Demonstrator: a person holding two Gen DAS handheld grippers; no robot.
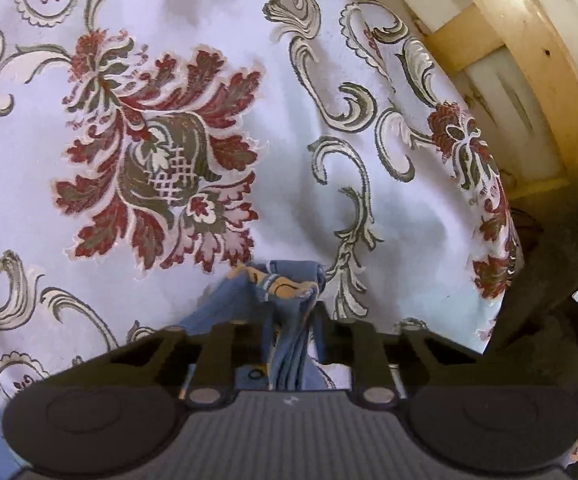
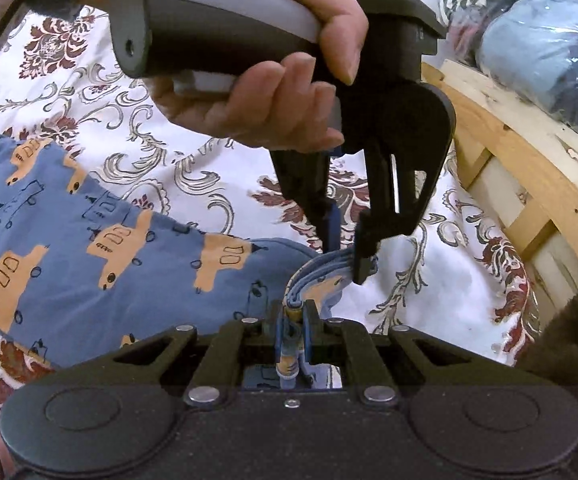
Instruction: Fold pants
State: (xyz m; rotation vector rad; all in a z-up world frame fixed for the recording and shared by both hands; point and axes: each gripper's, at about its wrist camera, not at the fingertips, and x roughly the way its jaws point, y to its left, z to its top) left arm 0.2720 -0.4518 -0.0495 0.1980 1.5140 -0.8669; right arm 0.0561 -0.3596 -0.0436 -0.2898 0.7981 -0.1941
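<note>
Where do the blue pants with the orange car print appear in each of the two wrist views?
Left wrist view: the pants show at bottom centre, bunched between the left gripper's fingers.
Right wrist view: the pants spread across the left half, their edge pinched by the right gripper.
Shared landmark: the floral cloth under them.

One pair of pants [image 2: 89, 232], two grippers [image 2: 294, 320] [image 1: 289, 312], one hand [image 2: 289, 92], one bedspread [image 1: 209, 40]
</note>
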